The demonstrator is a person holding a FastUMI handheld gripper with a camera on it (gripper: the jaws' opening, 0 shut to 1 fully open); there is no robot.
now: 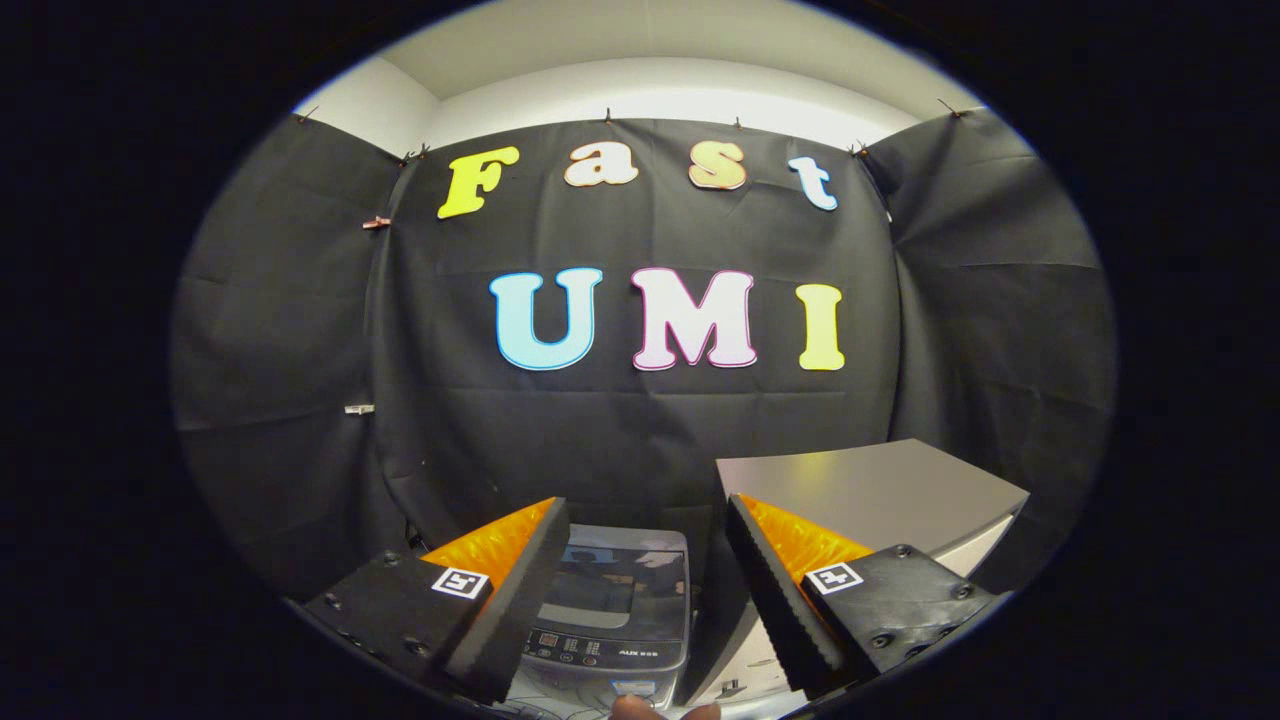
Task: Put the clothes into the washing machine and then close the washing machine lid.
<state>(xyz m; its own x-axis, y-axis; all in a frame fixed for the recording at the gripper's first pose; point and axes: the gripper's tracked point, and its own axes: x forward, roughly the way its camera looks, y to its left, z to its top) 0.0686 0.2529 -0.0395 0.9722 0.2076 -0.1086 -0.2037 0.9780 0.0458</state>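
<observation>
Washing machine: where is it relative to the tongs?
In the gripper view the washing machine sits between and just beyond the open tongs, lid down, beside the grey cabinet.

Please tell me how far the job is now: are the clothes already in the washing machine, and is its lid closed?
Nothing looks done yet. The washing machine sits below, between the fingers, with its dark glass lid lying flat, closed. The gripper is open and holds nothing. No clothes are visible. A grey table stands beside the machine. Left: open the lid, load clothes, close it.
</observation>
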